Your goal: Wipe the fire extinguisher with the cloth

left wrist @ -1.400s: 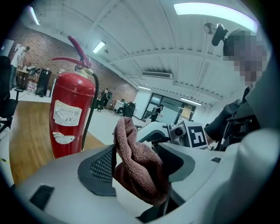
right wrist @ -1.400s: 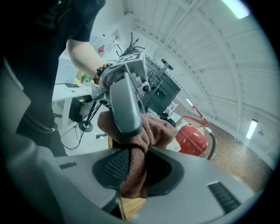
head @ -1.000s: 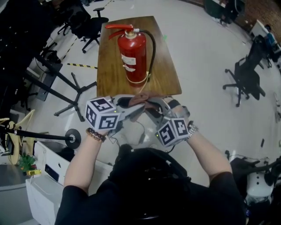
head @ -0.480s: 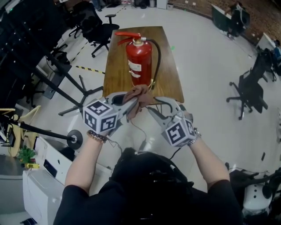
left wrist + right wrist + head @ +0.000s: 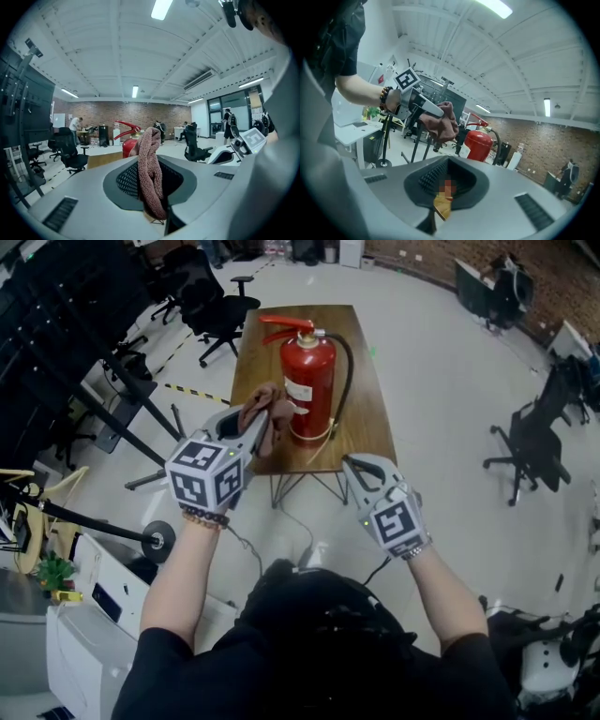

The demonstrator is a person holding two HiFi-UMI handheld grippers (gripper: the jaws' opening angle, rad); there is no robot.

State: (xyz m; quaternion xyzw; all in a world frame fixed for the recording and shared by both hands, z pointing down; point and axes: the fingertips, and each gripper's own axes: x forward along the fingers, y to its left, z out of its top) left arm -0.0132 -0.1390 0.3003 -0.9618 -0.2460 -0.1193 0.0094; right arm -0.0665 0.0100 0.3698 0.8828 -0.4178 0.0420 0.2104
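**Cloth clamped beside the upright extinguisher**

We hold a reddish-brown cloth [image 5: 265, 401] in the left gripper [image 5: 255, 423]. Its jaws have just been closing and now pinch the nubbly, looped fabric. The cloth bunches into a soft, thick fold that rises above the ribbed dark pads. It sits just beside the left flank of the fire extinguisher [image 5: 309, 381]; we cannot tell whether the two touch.

The extinguisher is a glossy red cylinder standing upright near the close end of a narrow wooden table [image 5: 361, 427] with visible grain. It has a red lever handle [image 5: 286, 322] on top, a white label [image 5: 300, 390] on its body and a black hose [image 5: 349, 371] curving down its right side.

Our right gripper [image 5: 354, 465] hovers off the table's near edge. Its smooth grey jaws are pressed together with nothing between them.
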